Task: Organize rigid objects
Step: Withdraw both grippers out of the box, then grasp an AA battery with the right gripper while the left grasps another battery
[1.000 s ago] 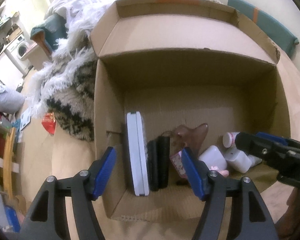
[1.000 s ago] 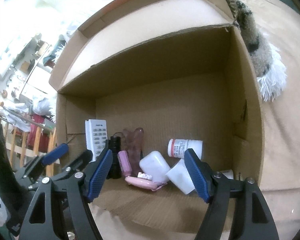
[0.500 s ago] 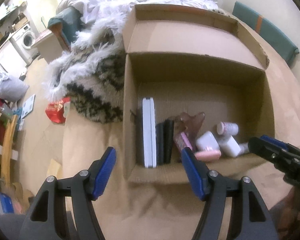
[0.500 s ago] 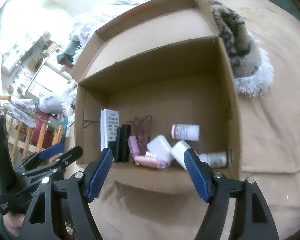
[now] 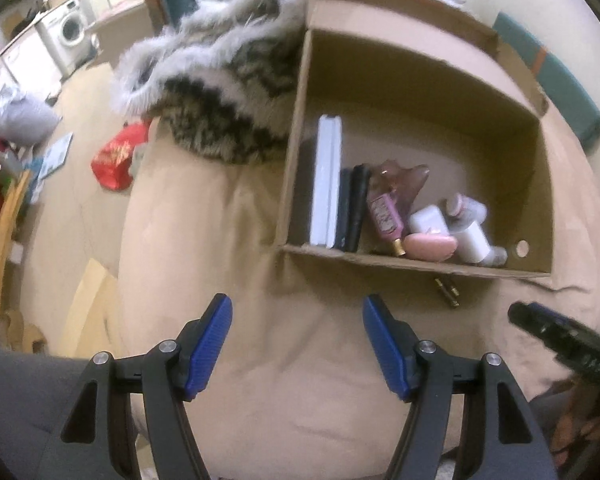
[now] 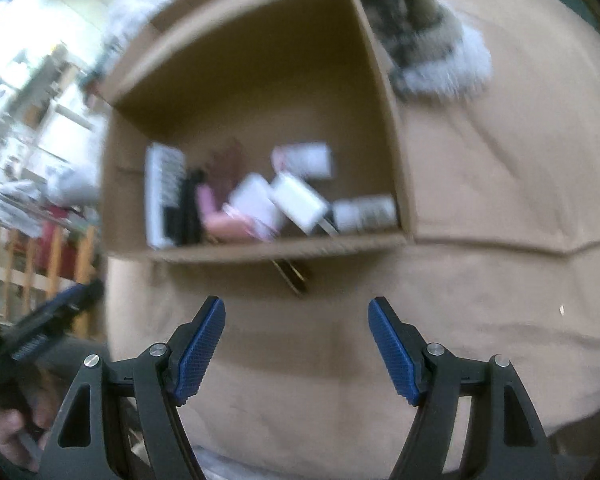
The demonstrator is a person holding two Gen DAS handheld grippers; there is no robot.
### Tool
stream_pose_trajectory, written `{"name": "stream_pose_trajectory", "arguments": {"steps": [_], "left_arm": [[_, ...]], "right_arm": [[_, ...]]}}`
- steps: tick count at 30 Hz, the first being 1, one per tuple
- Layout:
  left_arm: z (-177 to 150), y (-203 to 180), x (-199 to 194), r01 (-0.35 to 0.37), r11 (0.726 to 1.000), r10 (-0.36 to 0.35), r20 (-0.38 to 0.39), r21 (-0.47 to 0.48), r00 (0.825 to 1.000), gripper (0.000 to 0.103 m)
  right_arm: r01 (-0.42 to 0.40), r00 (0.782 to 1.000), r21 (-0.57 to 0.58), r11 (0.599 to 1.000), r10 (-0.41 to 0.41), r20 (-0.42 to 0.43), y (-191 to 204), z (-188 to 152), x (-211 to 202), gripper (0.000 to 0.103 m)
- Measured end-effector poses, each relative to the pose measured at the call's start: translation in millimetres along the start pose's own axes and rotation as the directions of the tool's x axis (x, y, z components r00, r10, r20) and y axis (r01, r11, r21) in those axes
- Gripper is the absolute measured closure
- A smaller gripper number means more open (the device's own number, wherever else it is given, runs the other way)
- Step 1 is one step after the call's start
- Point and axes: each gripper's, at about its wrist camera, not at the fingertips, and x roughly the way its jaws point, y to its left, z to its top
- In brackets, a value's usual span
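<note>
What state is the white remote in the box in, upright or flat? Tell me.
Upright on its long edge. The white remote stands against the cardboard box's left wall, its thin side facing up, with dark flat items leaning beside it.

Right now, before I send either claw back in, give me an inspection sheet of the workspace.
Surface: tan bedcover, wrinkled, bare under both claws.
Job's things: open cardboard box holding a white remote on edge, black items, a pink bottle, a pink case, white containers; all crowded along the near wall.
Clutter: two small dark, gold-tipped pieces on the cover just outside the box; a furry throw against the box's side.
Grippers: left claw open, empty; right claw open, empty; both short of the box.
Cables: nothing seen.
Surroundings: washing machine, red bag on the floor.
</note>
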Motion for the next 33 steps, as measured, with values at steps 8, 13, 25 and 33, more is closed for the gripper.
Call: {"name": "stream_pose_trajectory", "arguments": {"steps": [8,13,25,33], "left_arm": [[5.0,33.4,6.1,-0.006,0.986,0.006,0.0,-0.169,1.0,0.038],[6.1,44.5,13.9,0.041,0.969,-0.053,-0.042,-0.244,0.998,0.038],[6.6,34.6,9.9,0.11,0.966,-0.126,-0.056,-0.234,0.991,0.038],[6.5,34.3,12.0,0.107,0.966,-0.124,-0.061,-0.237,0.99,0.038]], "right_arm": [[0.068,0.998,0.063,0.996,-0.068,-0.005,-18.8,8.0,20.3,0.038],[0.05,0.998,0.06,0.997,-0.049,-0.029,-12.9,17.5,36.1,0.06],[0.195,0.978,-0.174,0.965,-0.206,-0.045,26.7,24.0,81.0,0.067],[0.287,0.953,-0.358,0.888,-0.303,0.014,52.8,16.8,94.7,0.071]]}}
